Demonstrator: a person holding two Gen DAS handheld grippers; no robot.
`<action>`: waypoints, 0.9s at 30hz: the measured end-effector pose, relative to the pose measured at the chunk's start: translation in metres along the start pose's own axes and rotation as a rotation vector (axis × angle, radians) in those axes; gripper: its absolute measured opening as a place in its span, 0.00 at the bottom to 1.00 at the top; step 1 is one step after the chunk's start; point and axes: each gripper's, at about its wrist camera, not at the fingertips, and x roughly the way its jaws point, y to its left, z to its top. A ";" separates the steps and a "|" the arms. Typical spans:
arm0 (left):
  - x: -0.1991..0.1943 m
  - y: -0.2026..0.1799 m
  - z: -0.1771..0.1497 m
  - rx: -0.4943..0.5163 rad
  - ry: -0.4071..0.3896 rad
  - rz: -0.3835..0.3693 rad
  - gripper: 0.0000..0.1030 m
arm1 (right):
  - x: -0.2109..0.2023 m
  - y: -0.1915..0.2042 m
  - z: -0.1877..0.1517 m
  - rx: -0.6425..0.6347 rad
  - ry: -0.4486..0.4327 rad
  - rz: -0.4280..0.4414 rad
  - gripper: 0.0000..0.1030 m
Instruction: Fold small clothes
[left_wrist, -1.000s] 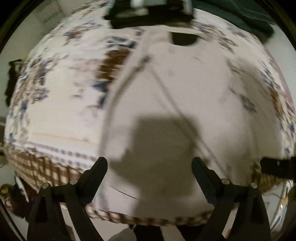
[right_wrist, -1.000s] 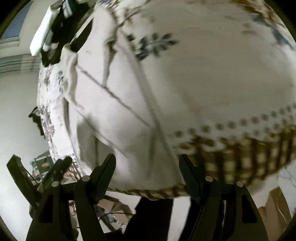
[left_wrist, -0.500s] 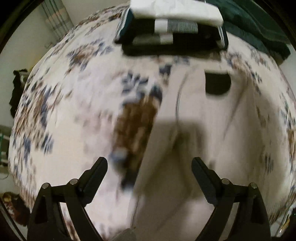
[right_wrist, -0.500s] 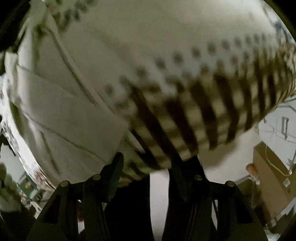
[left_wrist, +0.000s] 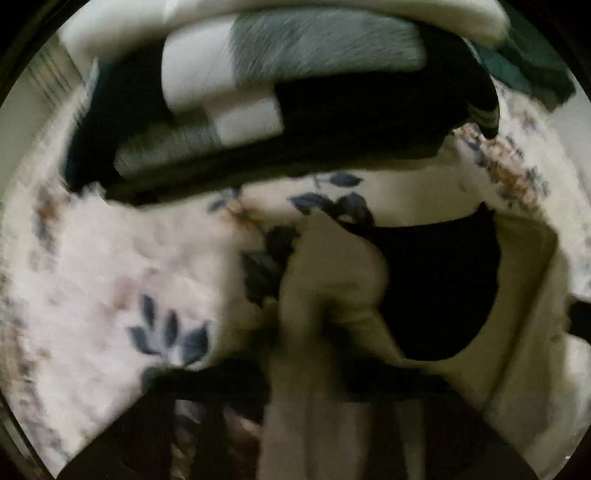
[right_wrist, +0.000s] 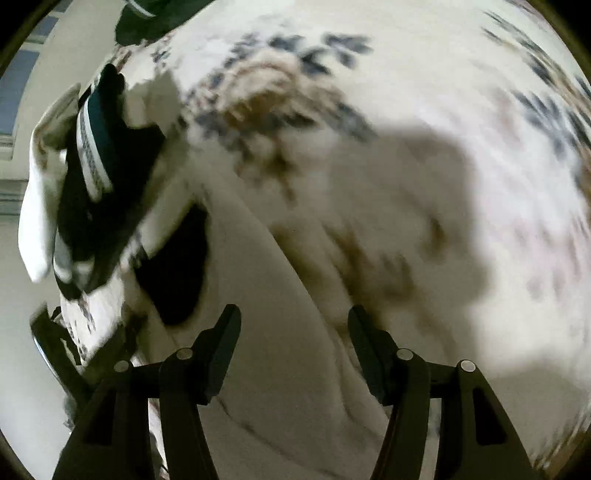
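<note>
Left claw (left_wrist: 314, 369), spread a second ago, now pinches cream garment (left_wrist: 332, 280) at neckline; right claw (right_wrist: 293, 332) spread, empty. Fold starting.

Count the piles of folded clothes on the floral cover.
1: the pile of folded clothes lies far back on the floral cover, beyond the beige garment; more may be hidden.

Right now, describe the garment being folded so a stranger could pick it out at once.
Start from the floral bedspread covering the whole surface, then find the stack of folded dark and white clothes at its far edge. Just in front of that stack lies the cream garment, spread flat. Unlike everything around it, it is plain and unprinted, with a dark neck opening.
</note>
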 end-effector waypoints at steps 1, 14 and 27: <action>-0.001 0.007 0.000 -0.011 -0.014 -0.025 0.05 | 0.005 0.007 0.013 -0.021 0.003 -0.005 0.61; -0.012 0.041 -0.009 -0.056 -0.017 -0.139 0.10 | 0.067 0.060 0.057 -0.141 0.067 -0.140 0.23; -0.159 0.070 -0.168 -0.183 0.012 -0.273 0.53 | -0.050 -0.054 -0.107 -0.029 0.279 0.094 0.46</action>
